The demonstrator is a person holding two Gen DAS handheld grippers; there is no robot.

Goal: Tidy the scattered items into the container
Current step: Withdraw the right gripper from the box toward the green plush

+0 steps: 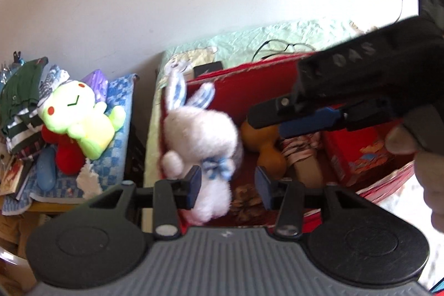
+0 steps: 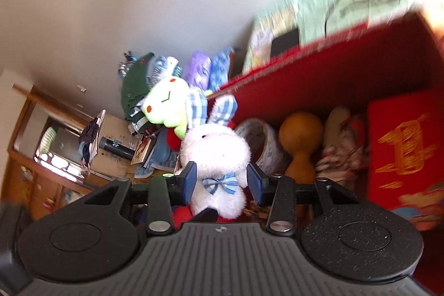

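Note:
A white plush rabbit (image 1: 199, 140) with a blue bow hangs at the left end of the red container (image 1: 249, 79). In the right wrist view the rabbit (image 2: 219, 157) sits sharp between my right gripper's (image 2: 222, 179) blue pads, which press on both its sides. Seen from the left wrist, the right gripper (image 1: 266, 121) reaches in from the right. My left gripper (image 1: 228, 179) is under the rabbit; its left pad touches the rabbit's lower body, the right pad stands apart. Inside the container (image 2: 333, 68) lie a brown gourd (image 2: 301, 135), a tape roll (image 2: 263, 143) and a red box (image 2: 402, 146).
A green plush (image 1: 83, 118) lies on a blue checked towel (image 1: 116, 157) left of the container, beside a heap of clothes (image 1: 22, 96). The container stands on a bed with a pale green sheet (image 1: 249, 38) and a black cable. A hand (image 1: 427, 171) holds the right gripper. A wooden cabinet (image 2: 27, 171) is far left.

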